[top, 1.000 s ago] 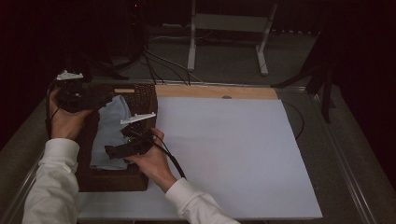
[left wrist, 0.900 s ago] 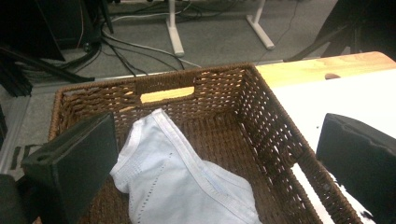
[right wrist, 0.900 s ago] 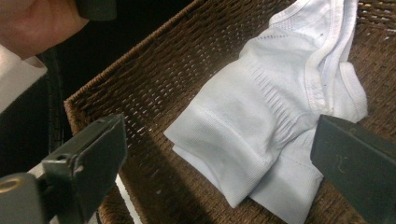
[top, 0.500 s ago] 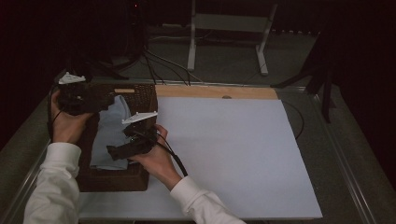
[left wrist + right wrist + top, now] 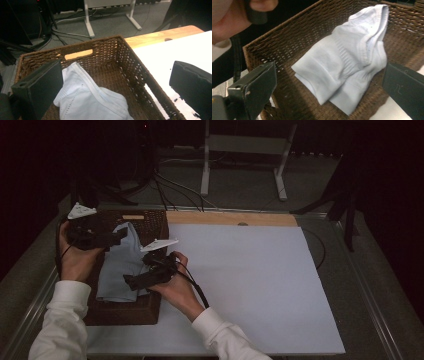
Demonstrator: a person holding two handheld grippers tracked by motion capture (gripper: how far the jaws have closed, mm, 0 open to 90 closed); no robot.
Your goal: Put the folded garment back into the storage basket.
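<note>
a light blue cloth point(image 5: 120, 267) lies folded in the brown basket point(image 5: 150, 309) at the left end of the worktop point(image 5: 260, 285). one end of the cloth leans up on the far wall of the basket. the left tool point(image 5: 112, 237) hangs over the far end of the basket with its jaws wide open and nothing in them. the right tool point(image 5: 131, 281) hangs over the near part of the cloth, also wide open and holding nothing. so the cloth is not picked up yet. i think grabbing it and lifting it out is what is left.
</note>
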